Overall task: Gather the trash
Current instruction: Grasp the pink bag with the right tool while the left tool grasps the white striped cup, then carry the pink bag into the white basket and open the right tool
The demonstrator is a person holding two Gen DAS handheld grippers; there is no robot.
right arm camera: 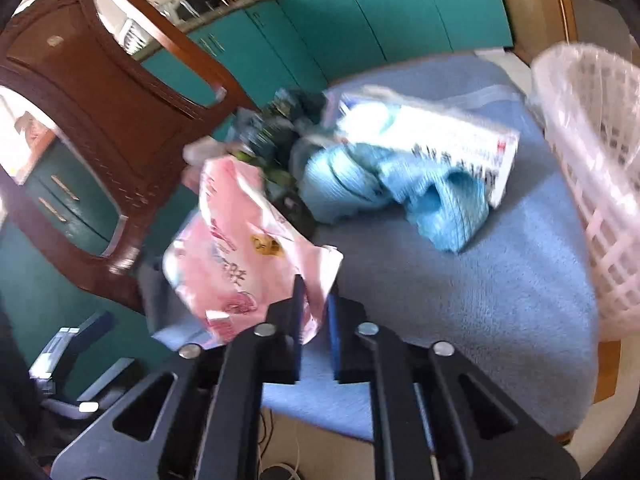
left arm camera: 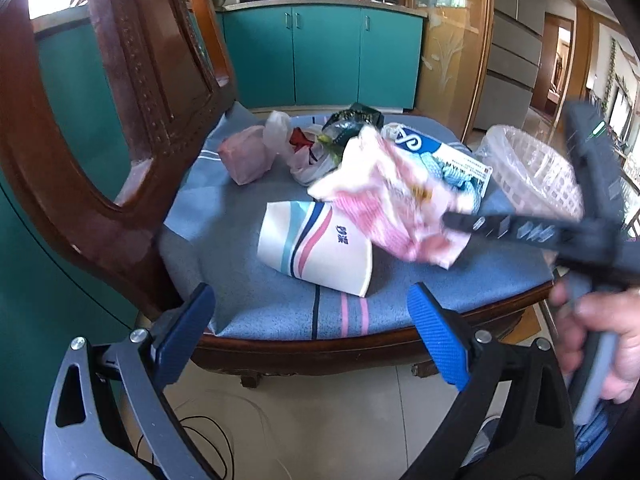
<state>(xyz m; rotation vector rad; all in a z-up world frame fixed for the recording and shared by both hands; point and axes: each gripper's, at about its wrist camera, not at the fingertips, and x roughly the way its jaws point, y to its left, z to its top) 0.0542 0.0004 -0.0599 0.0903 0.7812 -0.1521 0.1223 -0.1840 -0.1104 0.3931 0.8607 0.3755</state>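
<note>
A: Where is the trash?

B: On the chair cushion. The pink wrapper is at its near side, and the right gripper is clamped on the wrapper's corner.

A: And the other one?

B: The left gripper hangs at the cushion's front edge, jaws apart with nothing between them. Just beyond it the flattened paper cup lies on the cushion.

A: The basket?

B: The pink basket stands beside the cushion's right edge; the view is blurred, so probably touching. A blue-and-white package lies mid-cushion.
</note>
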